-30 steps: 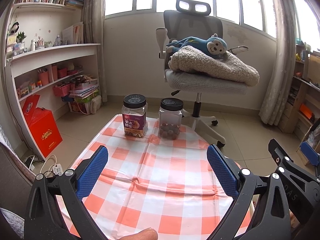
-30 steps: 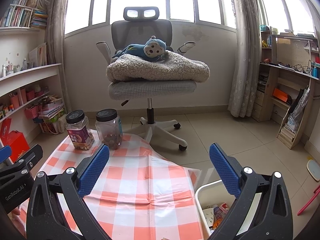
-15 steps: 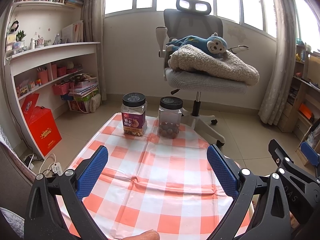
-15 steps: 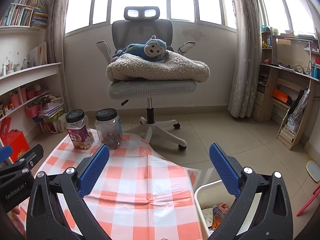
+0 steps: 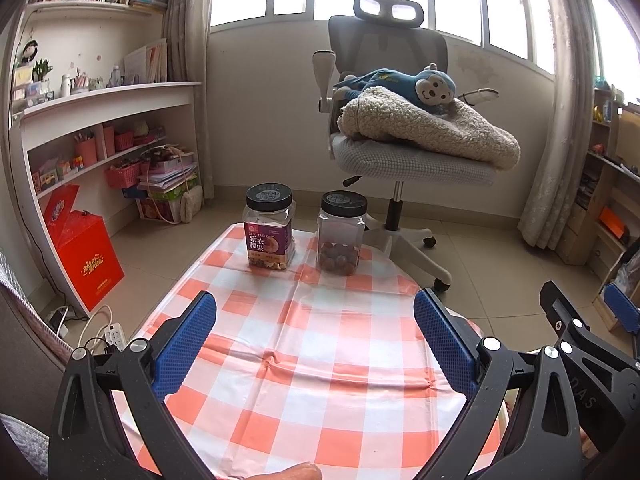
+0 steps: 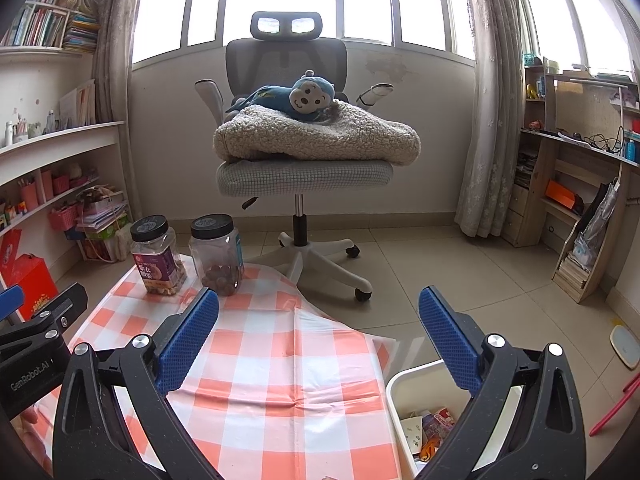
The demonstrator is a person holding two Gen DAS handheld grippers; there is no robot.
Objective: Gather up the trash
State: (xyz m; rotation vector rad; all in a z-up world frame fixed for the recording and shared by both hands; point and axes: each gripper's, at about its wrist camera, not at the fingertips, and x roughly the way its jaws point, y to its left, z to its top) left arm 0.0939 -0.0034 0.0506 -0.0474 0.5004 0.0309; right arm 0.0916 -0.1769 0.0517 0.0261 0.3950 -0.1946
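Glossy plastic tablecloth [image 5: 320, 344], clear plastic jars [image 5: 269, 232], fleecy blanket [image 5: 432, 128]

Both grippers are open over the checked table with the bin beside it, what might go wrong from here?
1. The two jars hold food, so they might be taken for trash.
2. The white bin sits below the table's right edge, partly hidden by the right gripper, so a drop could miss.
3. The wrinkled tablecloth could snag and drag the jars.

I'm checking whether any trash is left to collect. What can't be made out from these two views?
- White bin, right wrist view: its contents are mostly hidden by the right gripper and cut by the bottom edge.
- Checked tablecloth, left wrist view: its near corners are hidden behind the left gripper.
- Floor beside the table: hidden by the tabletop.
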